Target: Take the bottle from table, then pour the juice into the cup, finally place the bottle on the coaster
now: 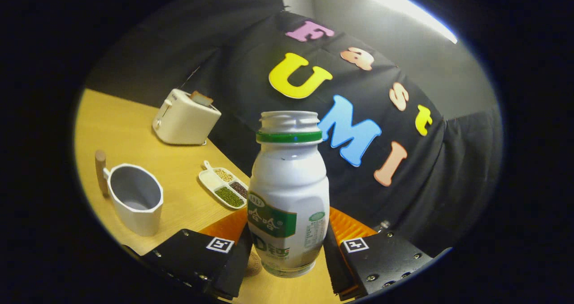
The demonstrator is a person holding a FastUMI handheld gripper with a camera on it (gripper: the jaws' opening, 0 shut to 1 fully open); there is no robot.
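Note:
A white plastic bottle (288, 192) with a green neck ring and a green label stands between my fingers, its mouth uncapped. My gripper (287, 254) is shut on the bottle, both pads pressing its lower body, and the whole view is tilted. The bottle's base hangs just above the wooden table (179, 169). A white cup (134, 198) with a wooden handle sits to the left of the left finger, upright and open at the top. A round brownish disc (254, 264), perhaps the coaster, peeks out low beside the bottle's base.
A white toaster (184, 118) with a slice of bread in it stands far back on the table. A small white divided dish (224, 188) holding grains and beans lies between the cup and the bottle. Black cloth wall rises behind.

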